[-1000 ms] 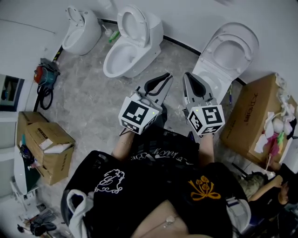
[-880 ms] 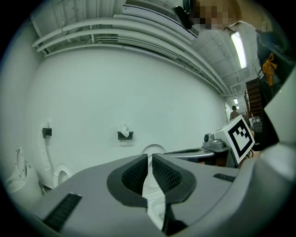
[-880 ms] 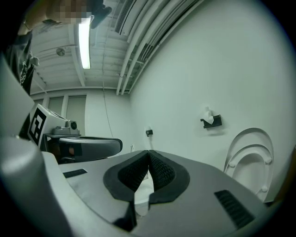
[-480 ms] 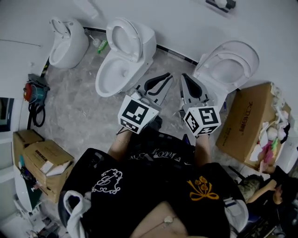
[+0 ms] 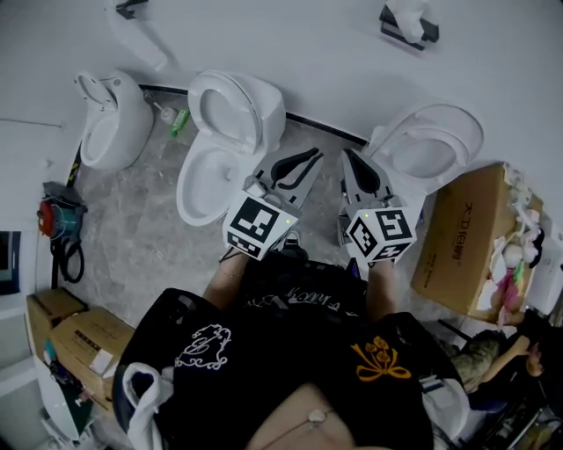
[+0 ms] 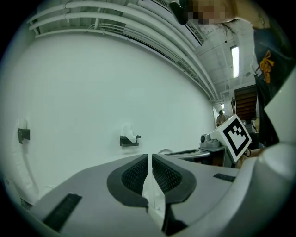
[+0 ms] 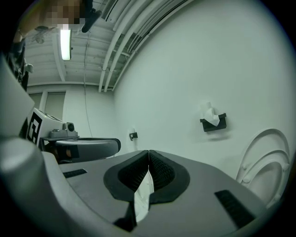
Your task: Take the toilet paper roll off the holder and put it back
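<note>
A black wall holder (image 5: 406, 24) with white toilet paper (image 5: 405, 12) on it hangs on the white wall, above the right toilet (image 5: 428, 149). In the left gripper view the holder (image 6: 129, 139) is small and far ahead; in the right gripper view the same holder (image 7: 213, 121) is up and to the right. My left gripper (image 5: 318, 155) and right gripper (image 5: 345, 156) are held side by side at chest height, well short of the wall. Both are shut with nothing between the jaws: left gripper (image 6: 150, 157), right gripper (image 7: 148, 152).
Three toilets stand along the wall: left toilet (image 5: 107, 123), middle toilet (image 5: 224, 132), and the right one with its lid up. A second black holder (image 5: 129, 7) is on the wall at upper left. Cardboard boxes (image 5: 462, 233) stand at right, more boxes (image 5: 70, 338) at lower left.
The head view has tilted up toward the wall, so the toilets slid down the picture and the paper holder came into sight. Both grippers stayed shut, side by side.
</note>
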The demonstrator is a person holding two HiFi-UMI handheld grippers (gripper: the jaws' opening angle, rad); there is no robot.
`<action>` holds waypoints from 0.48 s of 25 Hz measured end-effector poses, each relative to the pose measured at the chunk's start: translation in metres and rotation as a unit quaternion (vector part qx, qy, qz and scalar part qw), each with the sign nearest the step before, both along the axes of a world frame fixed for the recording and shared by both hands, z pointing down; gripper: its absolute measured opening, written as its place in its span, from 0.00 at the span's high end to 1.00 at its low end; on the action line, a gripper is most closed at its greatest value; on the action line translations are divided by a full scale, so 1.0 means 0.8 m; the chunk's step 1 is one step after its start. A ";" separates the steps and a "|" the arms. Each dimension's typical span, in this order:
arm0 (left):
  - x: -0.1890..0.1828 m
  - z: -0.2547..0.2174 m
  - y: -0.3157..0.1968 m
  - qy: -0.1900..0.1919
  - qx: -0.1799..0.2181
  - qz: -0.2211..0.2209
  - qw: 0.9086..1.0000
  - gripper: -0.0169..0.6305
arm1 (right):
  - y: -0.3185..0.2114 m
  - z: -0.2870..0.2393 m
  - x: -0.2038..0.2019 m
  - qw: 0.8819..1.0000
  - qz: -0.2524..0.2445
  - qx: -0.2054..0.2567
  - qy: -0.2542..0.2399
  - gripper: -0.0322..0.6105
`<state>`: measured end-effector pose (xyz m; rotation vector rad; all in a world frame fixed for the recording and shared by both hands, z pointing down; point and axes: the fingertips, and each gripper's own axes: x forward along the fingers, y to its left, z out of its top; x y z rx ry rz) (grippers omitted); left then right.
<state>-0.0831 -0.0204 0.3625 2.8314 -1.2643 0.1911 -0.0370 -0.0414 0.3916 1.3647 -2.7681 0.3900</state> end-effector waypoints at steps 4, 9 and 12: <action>-0.002 0.004 -0.017 0.001 -0.001 0.011 1.000 0.91 | -0.016 -0.004 0.007 1.000 0.021 0.002 0.005 0.93; 0.010 0.010 -0.027 0.006 -0.008 0.031 0.999 0.91 | -0.023 -0.008 0.028 0.999 0.048 0.005 0.011 0.93; 0.021 0.012 -0.034 0.009 -0.015 0.040 0.999 0.91 | -0.027 -0.009 0.043 0.998 0.057 0.005 0.016 0.93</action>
